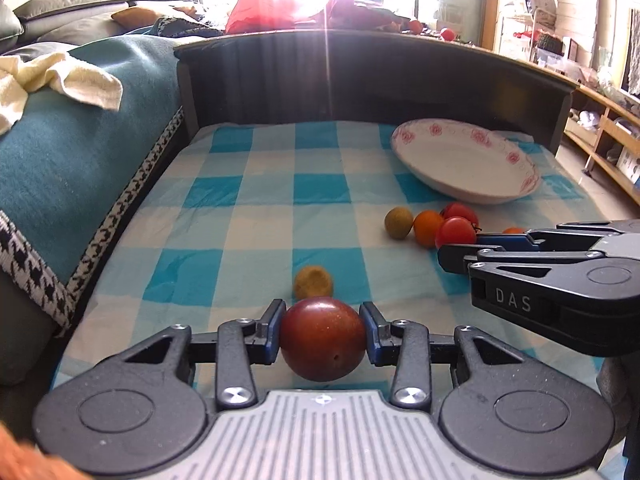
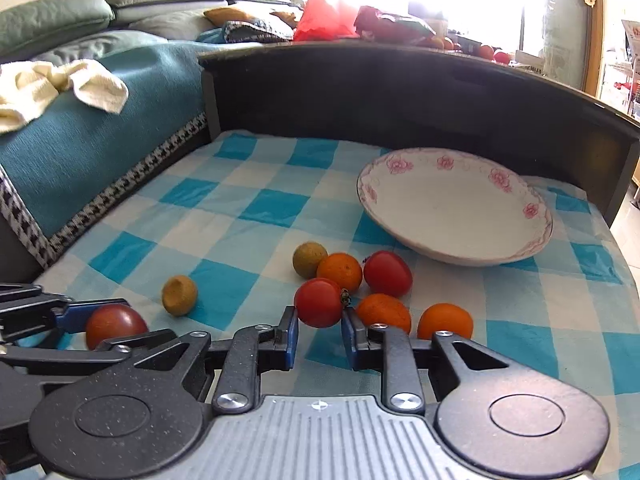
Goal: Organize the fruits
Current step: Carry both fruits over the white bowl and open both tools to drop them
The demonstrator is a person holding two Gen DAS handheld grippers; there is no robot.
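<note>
Left tool (image 1: 323, 334) is clenched on a dark red tomato (image 1: 322, 338), both blue pads pressed against its sides just above the checked cloth (image 1: 224, 216). Right tool (image 2: 319, 330) has its pads closed on a bright red cherry tomato (image 2: 319, 302), which sits at the very tips of the fingers; its green stem end points toward the right pad.

Just beyond the dark tomato lies a yellowish-brown fruit (image 1: 313, 281), apart from the rest. Farther right, a cluster sits near the front edge of a white plate with pink flowers (image 2: 536, 236): a greenish-brown round fruit (image 2: 310, 259) touching an orange fruit (image 2: 340, 272), with another red tomato (image 2: 387, 273) beside that. Two more orange fruits (image 2: 383, 312) (image 2: 445, 321) lie just right of the right tool's tip.

The plate rests on the cloth, tilted, with nothing in it. A dark raised wall (image 2: 400, 92) curves behind the surface. To the left, a teal blanket (image 2: 100, 128) with a houndstooth border carries a crumpled cream towel (image 2: 60, 88).
</note>
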